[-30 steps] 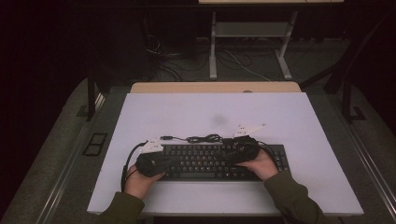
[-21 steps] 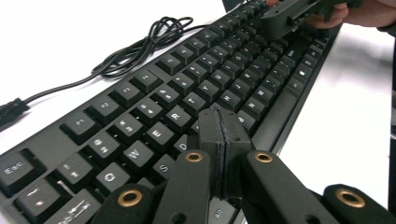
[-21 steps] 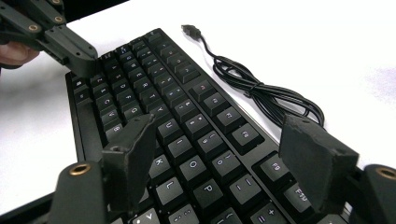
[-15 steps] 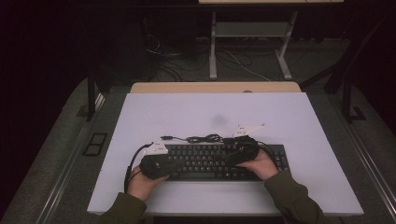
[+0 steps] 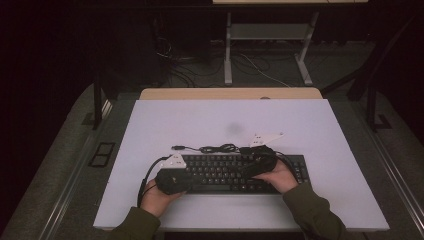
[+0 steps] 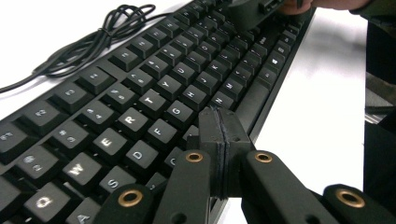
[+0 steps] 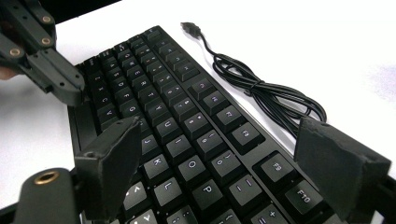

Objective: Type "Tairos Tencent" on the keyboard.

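At the bottom centre, the left gripper point(image 6: 218, 140) has its jaws pressed together above a black keyboard point(image 6: 140, 93) filling the left. A coiled black cable point(image 6: 98, 39) lies upper left on the white tabletop point(image 6: 322, 102).

A white table point(image 5: 320, 125) carries a black keyboard point(image 5: 220, 172) and its coiled cable point(image 5: 215, 148).

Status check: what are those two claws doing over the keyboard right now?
Left gripper shut, tips at the keyboard's front edge. Right gripper has just been opening, jaws wide over the keys, nothing between them. Cable coiled behind the keyboard, clear of both.
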{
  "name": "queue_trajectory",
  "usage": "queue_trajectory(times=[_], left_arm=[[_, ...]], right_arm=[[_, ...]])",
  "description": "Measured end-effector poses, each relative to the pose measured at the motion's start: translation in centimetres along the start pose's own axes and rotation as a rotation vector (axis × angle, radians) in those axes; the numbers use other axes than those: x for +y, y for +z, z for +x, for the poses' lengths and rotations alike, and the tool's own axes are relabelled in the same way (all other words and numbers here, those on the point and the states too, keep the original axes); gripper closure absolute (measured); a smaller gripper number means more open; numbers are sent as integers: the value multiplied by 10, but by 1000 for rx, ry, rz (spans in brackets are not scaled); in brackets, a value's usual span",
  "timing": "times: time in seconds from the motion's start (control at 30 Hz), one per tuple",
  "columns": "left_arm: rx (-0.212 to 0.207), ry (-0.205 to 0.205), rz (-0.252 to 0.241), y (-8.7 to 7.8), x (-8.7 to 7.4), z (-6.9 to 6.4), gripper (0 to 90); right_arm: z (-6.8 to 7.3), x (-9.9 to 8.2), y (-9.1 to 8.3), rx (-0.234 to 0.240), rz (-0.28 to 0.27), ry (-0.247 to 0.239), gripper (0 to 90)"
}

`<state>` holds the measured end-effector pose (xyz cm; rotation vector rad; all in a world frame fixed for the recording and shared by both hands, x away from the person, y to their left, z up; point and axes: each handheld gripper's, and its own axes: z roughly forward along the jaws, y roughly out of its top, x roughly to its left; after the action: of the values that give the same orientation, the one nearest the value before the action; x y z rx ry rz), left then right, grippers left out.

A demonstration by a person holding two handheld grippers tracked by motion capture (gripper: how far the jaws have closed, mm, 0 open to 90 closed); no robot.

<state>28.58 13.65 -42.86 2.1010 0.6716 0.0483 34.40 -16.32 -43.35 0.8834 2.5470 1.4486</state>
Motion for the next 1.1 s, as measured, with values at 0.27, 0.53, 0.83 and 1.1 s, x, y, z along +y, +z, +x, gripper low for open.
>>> queue_trajectory(times=[0.27,0.53,0.83,1.1], left_arm=[[-21,10,28,9,0,-4,889],[-25,20,58,15,-1,-4,889],[-29,14,60,16,-1,-3,889],[-30,21,76,17,-2,-2,890]], right_arm=[[0,0,0,-5,-4,-2,150],[0,0,0,-6,-4,-3,150],[0,0,0,-7,-3,-3,150],[0,0,0,-6,-4,-5,150]])
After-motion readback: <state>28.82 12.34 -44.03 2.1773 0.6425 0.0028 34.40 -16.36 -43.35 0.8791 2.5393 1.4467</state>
